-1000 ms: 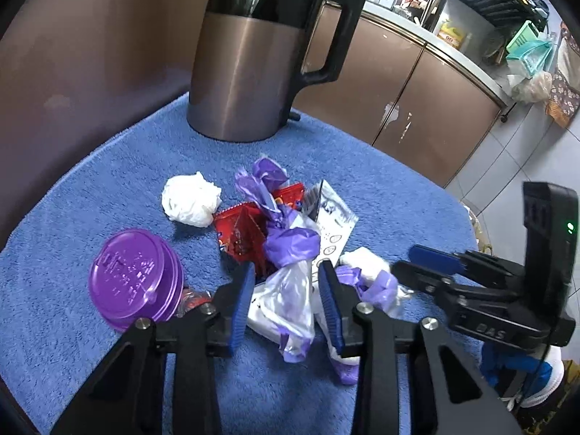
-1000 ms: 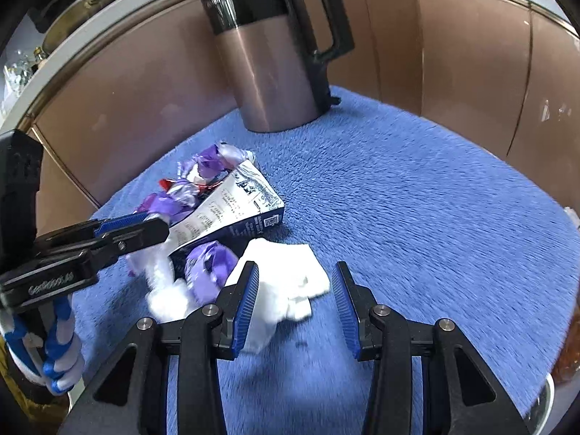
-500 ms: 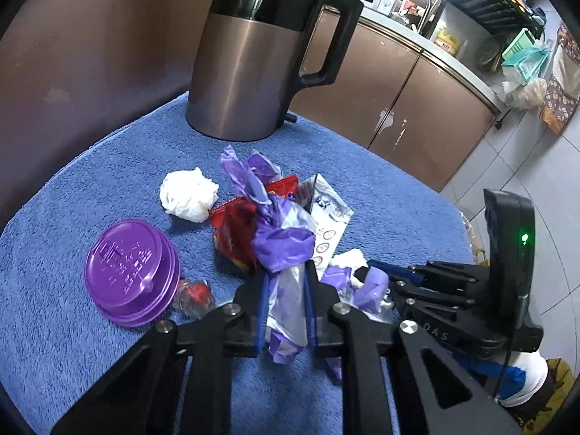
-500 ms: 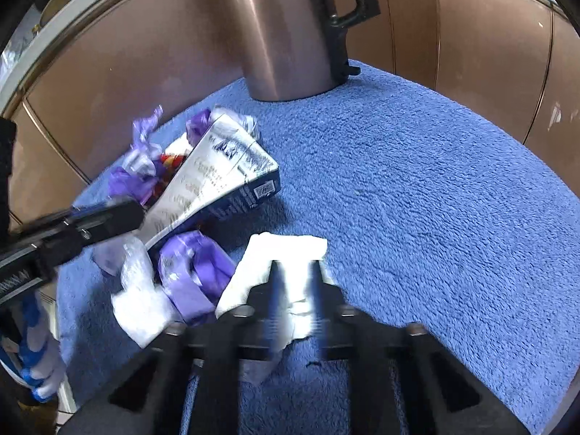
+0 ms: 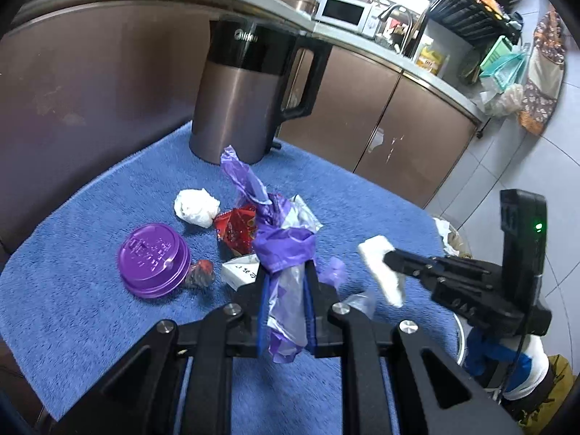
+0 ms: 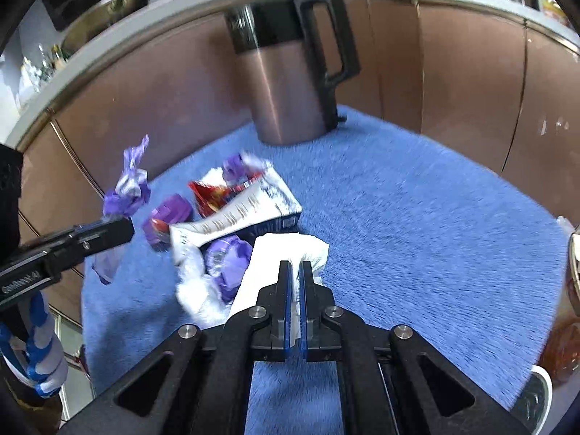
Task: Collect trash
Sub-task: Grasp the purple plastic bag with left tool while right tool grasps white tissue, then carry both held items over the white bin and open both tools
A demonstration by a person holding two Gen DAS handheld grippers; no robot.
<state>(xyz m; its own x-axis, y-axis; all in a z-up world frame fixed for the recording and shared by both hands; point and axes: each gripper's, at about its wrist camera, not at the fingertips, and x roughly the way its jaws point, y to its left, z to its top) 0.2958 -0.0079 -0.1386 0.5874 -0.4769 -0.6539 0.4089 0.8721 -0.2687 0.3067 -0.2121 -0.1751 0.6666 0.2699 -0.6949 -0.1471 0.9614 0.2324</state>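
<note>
Your left hand-held gripper (image 5: pixel 284 290) is pinching the purple plastic bag (image 5: pixel 279 239); its jaws closed on it within the last sec. The bag hangs between the blue pads, w/ a twisted tail sticking up above them and a clear-and-purple end dangling below. In the right wrist view that bag (image 6: pixel 127 192) shows clear of the towel, at the tip of the left gripper (image 6: pixel 123 230).

Your right hand-held gripper (image 6: pixel 297 272) has its jaws pressed nearly together on the white tissue (image 6: pixel 286 253), having just closed on it. The left wrist view shows that tissue (image 5: pixel 380 268) held off the towel, to the right of the bag.

The rest of the trash lies on the blue towel (image 5: pixel 72 290) covering the table:
- purple lid (image 5: pixel 152 259), left of the pile
- small red-and-clear wrapper (image 5: pixel 199 272), touching the lid's right edge
- crumpled white paper ball (image 5: pixel 195 206), beyond the lid
- red snack wrapper (image 5: pixel 235 230), just right of the ball
- flattened white carton (image 6: pixel 239 214) w/ print, lying tilted on the pile
- a 2nd purple bag scrap (image 6: pixel 226 261) and a white wad (image 6: pixel 195 290), near side of the carton, just left of the tissue

The brown-and-black kettle (image 5: pixel 246 90) stands upright at the far edge of the towel, handle to the right.
</note>
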